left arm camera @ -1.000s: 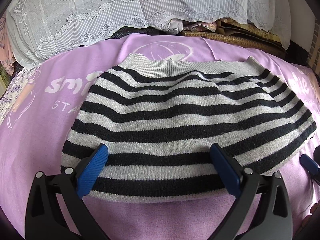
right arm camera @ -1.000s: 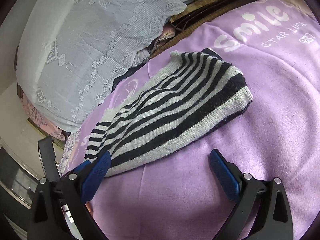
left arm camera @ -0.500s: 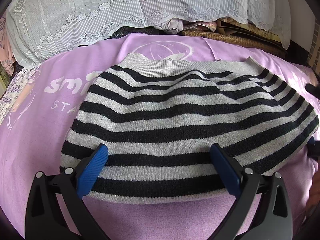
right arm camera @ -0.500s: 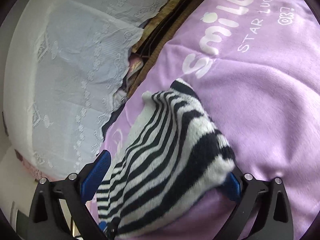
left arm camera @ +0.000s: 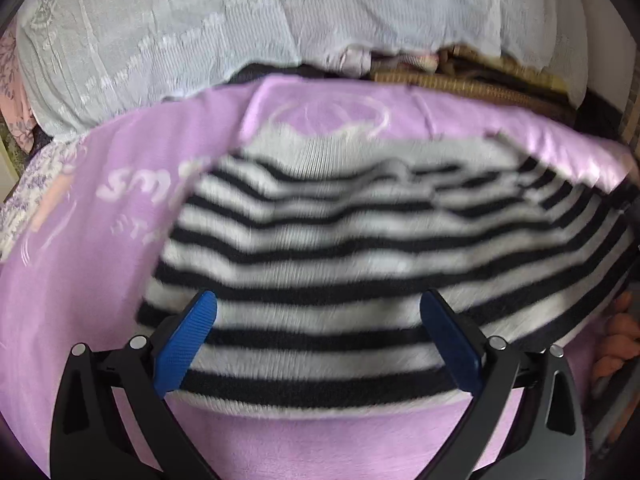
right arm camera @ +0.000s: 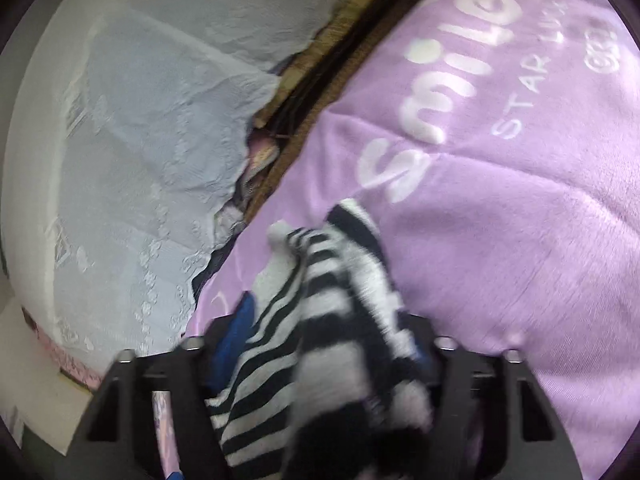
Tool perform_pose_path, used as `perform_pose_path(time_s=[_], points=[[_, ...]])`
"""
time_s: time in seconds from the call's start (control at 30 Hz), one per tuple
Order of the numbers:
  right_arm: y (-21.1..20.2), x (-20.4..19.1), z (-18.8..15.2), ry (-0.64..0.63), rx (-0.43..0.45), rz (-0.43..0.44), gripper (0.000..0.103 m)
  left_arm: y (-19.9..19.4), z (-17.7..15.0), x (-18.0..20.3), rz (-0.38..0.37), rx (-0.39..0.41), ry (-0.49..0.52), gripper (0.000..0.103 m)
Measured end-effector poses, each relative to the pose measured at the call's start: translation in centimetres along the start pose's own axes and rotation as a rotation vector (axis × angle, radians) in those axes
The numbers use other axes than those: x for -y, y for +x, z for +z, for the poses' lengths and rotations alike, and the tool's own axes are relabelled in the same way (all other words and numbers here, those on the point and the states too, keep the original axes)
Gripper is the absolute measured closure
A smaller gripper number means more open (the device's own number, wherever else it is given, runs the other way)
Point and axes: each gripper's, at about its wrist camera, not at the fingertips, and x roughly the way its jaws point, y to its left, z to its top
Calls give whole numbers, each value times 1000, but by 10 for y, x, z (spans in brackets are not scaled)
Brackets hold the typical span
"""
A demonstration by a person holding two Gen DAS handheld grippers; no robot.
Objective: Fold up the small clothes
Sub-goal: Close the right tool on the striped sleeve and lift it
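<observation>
While the striped knit top lies spread across the purple blanket, black and grey-white bands running side to side, its near hem sits between the blue pads of the left gripper. That claw stands wide apart, its pads over the lowest stripes and squeezing nothing. In the right wrist view the same top is bunched and lifted at one end, a thick fold of it filling the space between the fingers of the right gripper. Those jaws have just been closing, with the fabric between them, and the blue pads are largely buried in the knit, so they look clamped on the top; the picture is blurred here. At the right edge of the left wrist view, part of a hand shows just beside the top's right end. White lettering reading "smile" is printed on the blanket, to the right of the top. Beyond the blanket's far edge hangs a white lace cloth, with woven mats stacked below it.
</observation>
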Motion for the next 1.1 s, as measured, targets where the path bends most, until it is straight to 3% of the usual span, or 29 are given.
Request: perform_pose_path(time_s=[0.03,0.13,0.23,0.27,0.33,0.37,0.43,0.6,0.77,0.93,1.1], points=[[2,4,3,17,1,0,57,-5,6,2,-9,17,-2,4],[6,1,3,-4,-10,-33,58,-8,26,18,-4,29,17,4],[7,1,3,-6,-15,-41,62,16,31,37,54,-26,52,4],[7,2,3,-3,-15,-45,63,35,26,41,69,-81,48,4],[6,3,3,-2,-16,-50,65,51,16,39,48,-104,18,4],[7,3,3,-2,-16,-51,65,51,13,33,19,-78,-20,4],[7,2,3,-7,-17,-55,65,53,17,27,-7,-106,-30,4],[8,-2,0,-38,-19,-59,59,49,15,29,8,-97,-21,4],[9,-5,-1,-53,-21,-66,57,35,25,35,-65,-80,-33,5],[9,-6,-1,-57,-21,-69,57,50,17,56,0,-87,46,4],[3,-1,1,-16,-17,-49,74,43,12,44,-42,-63,5,4]])
